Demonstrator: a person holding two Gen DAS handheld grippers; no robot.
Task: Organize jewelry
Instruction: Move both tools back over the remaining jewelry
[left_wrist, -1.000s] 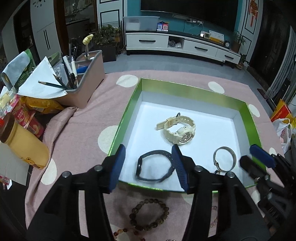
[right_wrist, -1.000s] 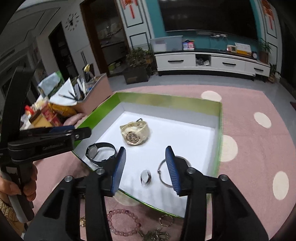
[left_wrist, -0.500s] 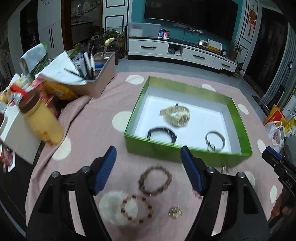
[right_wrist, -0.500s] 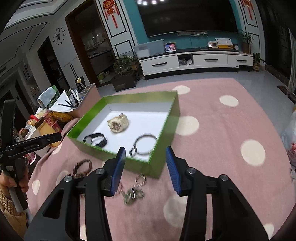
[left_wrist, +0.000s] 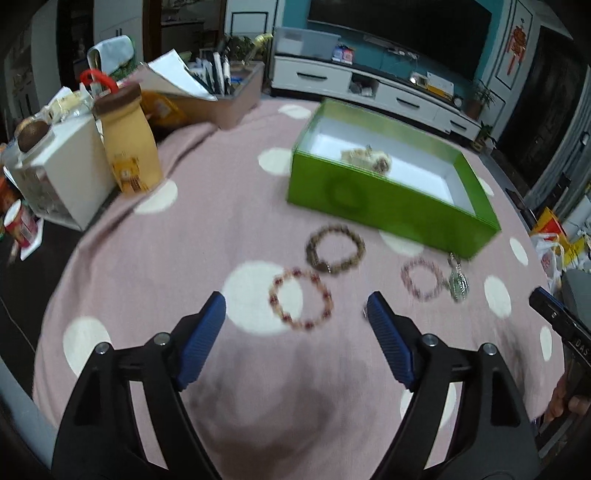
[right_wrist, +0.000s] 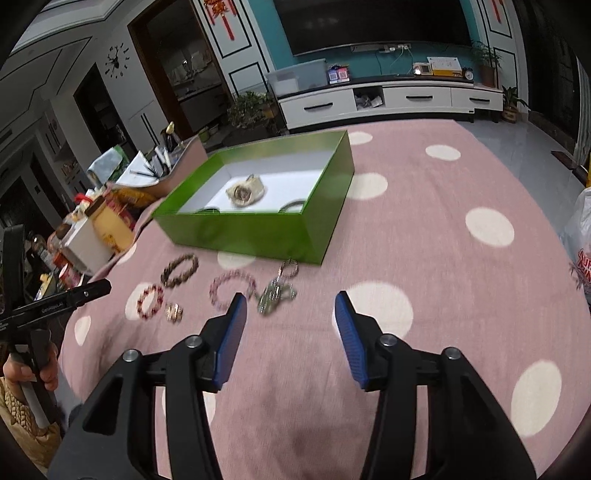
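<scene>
A green box (left_wrist: 388, 206) (right_wrist: 258, 225) with a white floor holds a cream watch (left_wrist: 367, 158) (right_wrist: 245, 190); a metal bangle (right_wrist: 293, 205) peeks over its wall. On the pink dotted cloth in front lie a brown bead bracelet (left_wrist: 334, 249) (right_wrist: 180, 270), a red bead bracelet (left_wrist: 301, 302) (right_wrist: 149, 301), a pink bead bracelet (left_wrist: 421, 282) (right_wrist: 232, 288), a silver pendant chain (left_wrist: 458, 282) (right_wrist: 277, 290) and a small gold ring (right_wrist: 173, 312). My left gripper (left_wrist: 297, 332) is open and empty, just short of the red bracelet. My right gripper (right_wrist: 291, 325) is open and empty, near the pendant.
At the left stand a yellow bottle (left_wrist: 129, 144), a white box (left_wrist: 62, 173), snack packs and a pen-filled organiser (left_wrist: 229, 99). The right gripper's tip shows at the left wrist view's right edge (left_wrist: 554, 314). A plastic bag (right_wrist: 580, 236) lies beyond the table's right edge.
Both grippers have pulled back from over the box toward the table's near side and stay open. The loose bracelets in front of the box have come into view.
</scene>
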